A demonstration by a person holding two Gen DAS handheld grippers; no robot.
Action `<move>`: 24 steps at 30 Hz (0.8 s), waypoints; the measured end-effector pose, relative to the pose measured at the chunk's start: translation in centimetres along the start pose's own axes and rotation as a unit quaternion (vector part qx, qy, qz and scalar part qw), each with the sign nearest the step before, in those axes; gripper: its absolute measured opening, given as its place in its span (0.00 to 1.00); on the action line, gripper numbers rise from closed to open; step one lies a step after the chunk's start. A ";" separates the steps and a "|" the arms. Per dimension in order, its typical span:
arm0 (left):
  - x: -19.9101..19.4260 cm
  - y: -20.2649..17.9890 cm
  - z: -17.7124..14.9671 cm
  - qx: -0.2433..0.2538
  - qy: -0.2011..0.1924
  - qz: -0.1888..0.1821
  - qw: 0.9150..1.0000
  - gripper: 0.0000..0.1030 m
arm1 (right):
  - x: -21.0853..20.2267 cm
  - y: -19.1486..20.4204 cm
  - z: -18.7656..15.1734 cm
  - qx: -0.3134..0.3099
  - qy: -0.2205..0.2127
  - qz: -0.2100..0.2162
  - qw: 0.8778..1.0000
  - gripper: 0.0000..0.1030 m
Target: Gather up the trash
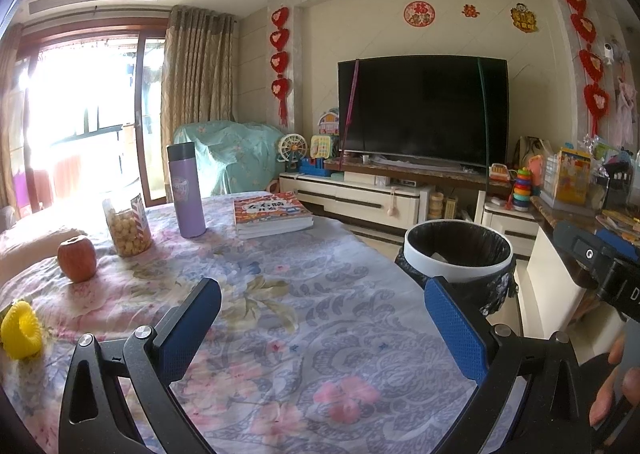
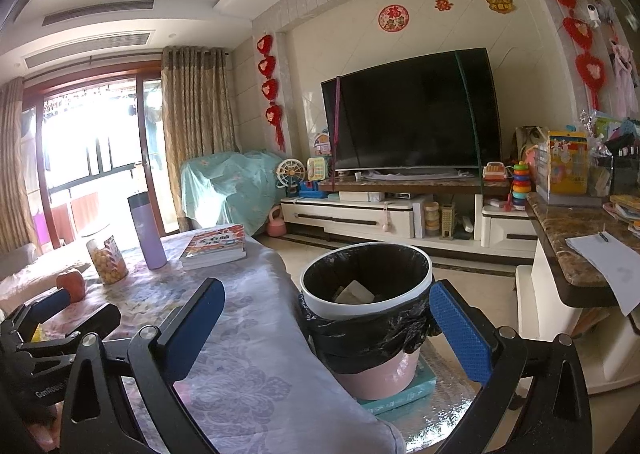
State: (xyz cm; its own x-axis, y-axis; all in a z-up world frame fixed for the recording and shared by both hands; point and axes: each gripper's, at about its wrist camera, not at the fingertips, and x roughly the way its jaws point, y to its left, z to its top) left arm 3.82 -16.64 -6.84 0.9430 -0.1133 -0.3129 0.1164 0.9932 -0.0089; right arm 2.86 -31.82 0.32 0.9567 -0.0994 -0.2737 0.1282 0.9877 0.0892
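A pink trash bin (image 2: 376, 370) with a white rim and black liner stands on the floor past the table's right end; crumpled paper (image 2: 354, 292) lies inside. It also shows in the left wrist view (image 1: 458, 250). My left gripper (image 1: 322, 318) is open and empty above the floral tablecloth (image 1: 280, 294). My right gripper (image 2: 326, 320) is open and empty, above the table's right edge and the bin. The left gripper also shows at the lower left of the right wrist view (image 2: 60, 314).
On the table stand a purple flask (image 1: 186, 190), a snack jar (image 1: 128, 226), an apple (image 1: 77, 258), a yellow ring (image 1: 20, 330) and stacked books (image 1: 272, 214). A TV cabinet (image 2: 360, 214) lies beyond; a marble counter (image 2: 576, 250) with papers is at right.
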 end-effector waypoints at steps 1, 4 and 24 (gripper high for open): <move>0.1 0.1 0.0 0.000 0.001 0.000 1.000 0.99 | 0.0 0.0 0.0 0.000 0.000 0.000 1.000 1.00; 0.1 0.1 0.0 0.001 0.000 0.000 1.000 0.99 | 0.1 0.0 0.0 0.001 0.000 0.001 1.000 1.00; 1.0 0.7 -0.2 -0.001 0.010 0.001 1.000 0.99 | 0.7 0.4 0.1 0.003 0.007 0.010 1.000 1.00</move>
